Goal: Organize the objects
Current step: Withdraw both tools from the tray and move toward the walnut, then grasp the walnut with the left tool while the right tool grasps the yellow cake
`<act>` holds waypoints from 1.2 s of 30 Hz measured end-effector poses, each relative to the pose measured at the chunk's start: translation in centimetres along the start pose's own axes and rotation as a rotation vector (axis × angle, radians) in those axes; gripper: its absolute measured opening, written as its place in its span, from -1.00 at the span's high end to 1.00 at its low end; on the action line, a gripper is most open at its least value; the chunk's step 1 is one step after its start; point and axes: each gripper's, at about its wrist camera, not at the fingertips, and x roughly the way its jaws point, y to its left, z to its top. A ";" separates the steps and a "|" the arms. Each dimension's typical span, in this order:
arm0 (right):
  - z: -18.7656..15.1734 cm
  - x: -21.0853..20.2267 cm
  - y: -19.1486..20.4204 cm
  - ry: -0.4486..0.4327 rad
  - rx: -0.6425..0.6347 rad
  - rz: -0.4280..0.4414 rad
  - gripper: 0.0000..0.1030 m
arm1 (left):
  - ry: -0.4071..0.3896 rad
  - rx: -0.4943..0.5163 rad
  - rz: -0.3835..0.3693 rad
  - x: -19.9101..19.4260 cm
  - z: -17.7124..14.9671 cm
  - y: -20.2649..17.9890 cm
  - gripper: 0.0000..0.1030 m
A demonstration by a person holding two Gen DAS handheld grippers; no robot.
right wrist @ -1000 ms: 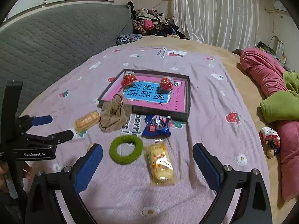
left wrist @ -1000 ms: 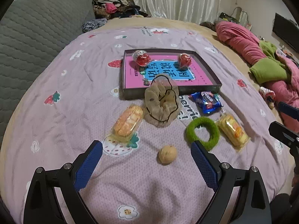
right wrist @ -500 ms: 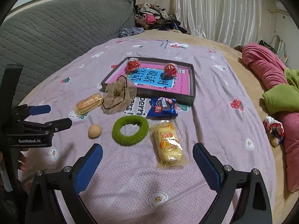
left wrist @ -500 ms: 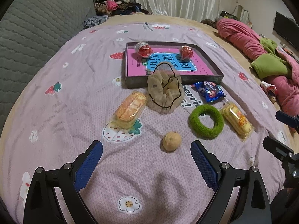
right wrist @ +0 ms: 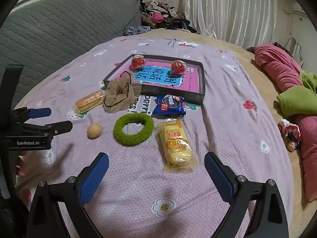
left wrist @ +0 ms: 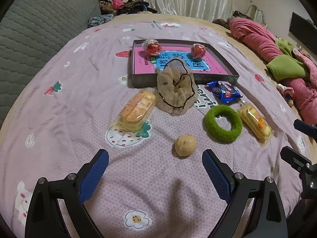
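Both claws lower, walnut (left wrist: 185,145) nearer

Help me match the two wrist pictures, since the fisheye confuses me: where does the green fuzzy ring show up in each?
Left wrist: green ring lies right of centre, beside the yellow snack pack.
Right wrist: green ring lies just left of centre, with the yellow snack pack on its right.
Shared landmark: the dark tray with the pink book, beyond the ring in both.

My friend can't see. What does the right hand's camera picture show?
The open right gripper hovers over a purple bedspread, above a yellow snack pack. Beyond lie a green ring, a small round ball and a tray.
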 end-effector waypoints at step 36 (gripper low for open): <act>-1.2 4.7 -2.0 0.067 0.046 0.006 -0.90 | 0.060 0.024 -0.058 4.5 -0.6 -2.1 -0.86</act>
